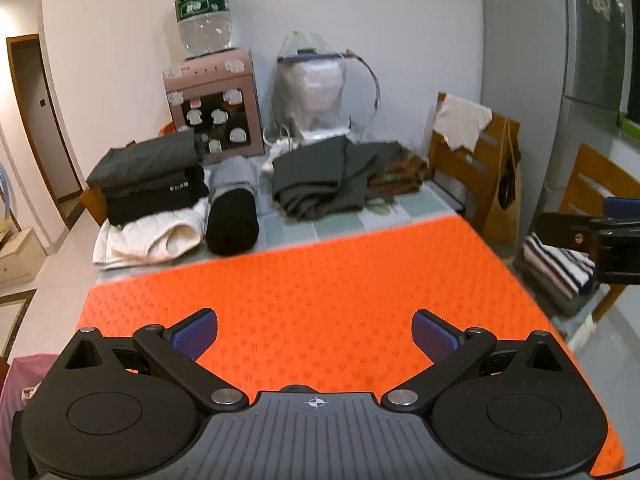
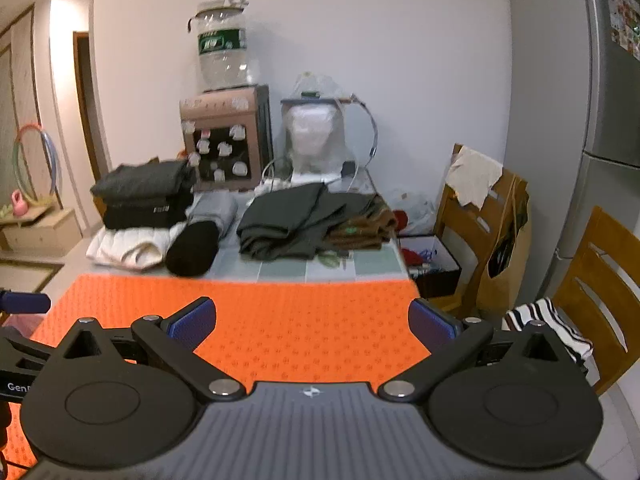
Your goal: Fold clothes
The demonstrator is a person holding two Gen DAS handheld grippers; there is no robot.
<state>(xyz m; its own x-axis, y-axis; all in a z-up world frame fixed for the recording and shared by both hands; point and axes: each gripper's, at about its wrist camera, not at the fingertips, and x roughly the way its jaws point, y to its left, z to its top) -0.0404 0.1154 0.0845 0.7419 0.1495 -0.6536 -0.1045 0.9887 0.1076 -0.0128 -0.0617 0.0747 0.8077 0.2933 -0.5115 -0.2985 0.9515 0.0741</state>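
An orange mat (image 1: 320, 296) covers the near part of the table, also seen in the right wrist view (image 2: 256, 312). My left gripper (image 1: 314, 334) is open and empty above the mat. My right gripper (image 2: 312, 326) is open and empty above the mat's right side. Beyond the mat lies an unfolded dark grey garment (image 1: 324, 178) (image 2: 292, 220) with a brown one (image 1: 400, 176) beside it. At the far left stands a stack of folded dark clothes (image 1: 148, 176) (image 2: 144, 196) on a white garment (image 1: 148, 236), next to a black roll (image 1: 234, 220).
A water dispenser box with a bottle (image 1: 212, 100) and a bagged appliance (image 1: 316, 88) stand by the wall. Wooden chairs (image 2: 480, 216) are on the right; one bears striped clothing (image 2: 548, 320). A fridge (image 2: 608, 120) is at far right.
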